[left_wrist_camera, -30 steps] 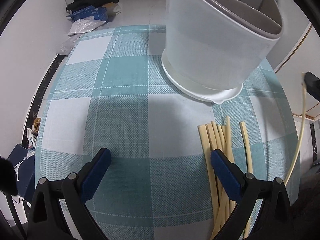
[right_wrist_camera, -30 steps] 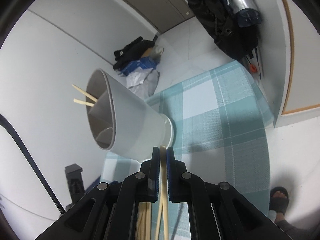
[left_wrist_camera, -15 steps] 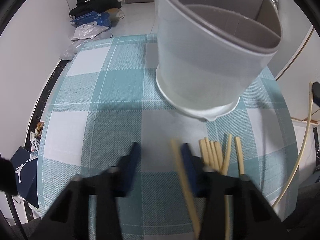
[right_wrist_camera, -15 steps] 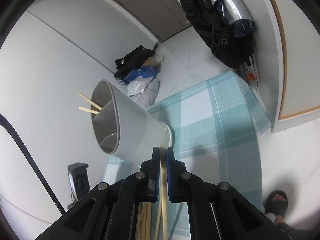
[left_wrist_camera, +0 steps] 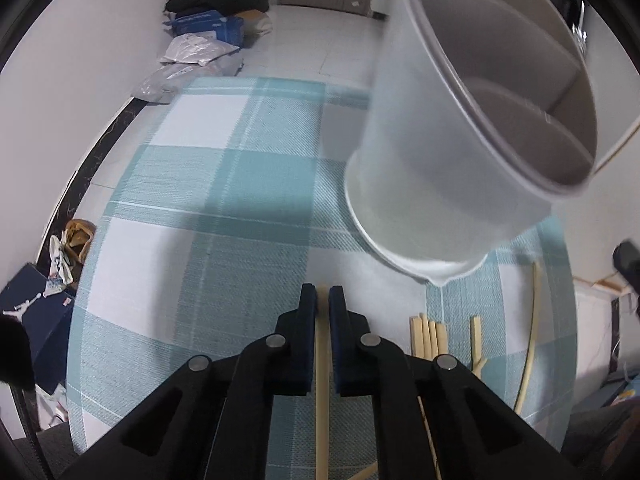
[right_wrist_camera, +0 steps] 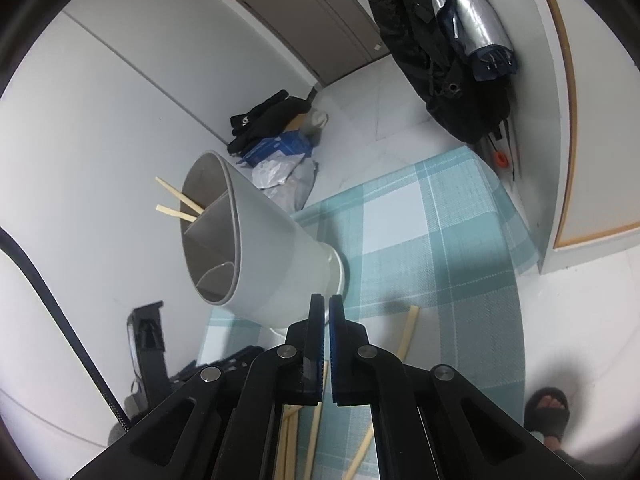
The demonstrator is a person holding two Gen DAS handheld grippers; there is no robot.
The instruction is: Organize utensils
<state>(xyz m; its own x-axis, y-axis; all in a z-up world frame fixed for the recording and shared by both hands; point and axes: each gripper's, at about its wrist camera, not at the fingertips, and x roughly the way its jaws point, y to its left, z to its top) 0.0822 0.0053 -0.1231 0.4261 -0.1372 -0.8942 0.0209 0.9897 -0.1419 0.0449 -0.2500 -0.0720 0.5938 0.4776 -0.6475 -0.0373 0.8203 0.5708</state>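
My left claw (left_wrist_camera: 322,300) clamped on chopstick (left_wrist_camera: 322,400). My right claw (right_wrist_camera: 325,312) nearly together, nothing visibly between. Holder (left_wrist_camera: 460,160) at table's (left_wrist_camera: 200,200) far right; loose sticks (left_wrist_camera: 428,336) near right edge.

White walls (right_wrist_camera: 120,92), pale tiled floor (left_wrist_camera: 320,36), grey door (right_wrist_camera: 296,12), dark coats (right_wrist_camera: 440,60) hanging, clutter pile (left_wrist_camera: 212,24) by wall.

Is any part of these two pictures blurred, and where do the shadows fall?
Left wrist view: the holder looks motion-smeared; a soft shadow lies on the cloth left of it. Right wrist view: sharp; shadow darkens the cloth right of the holder.
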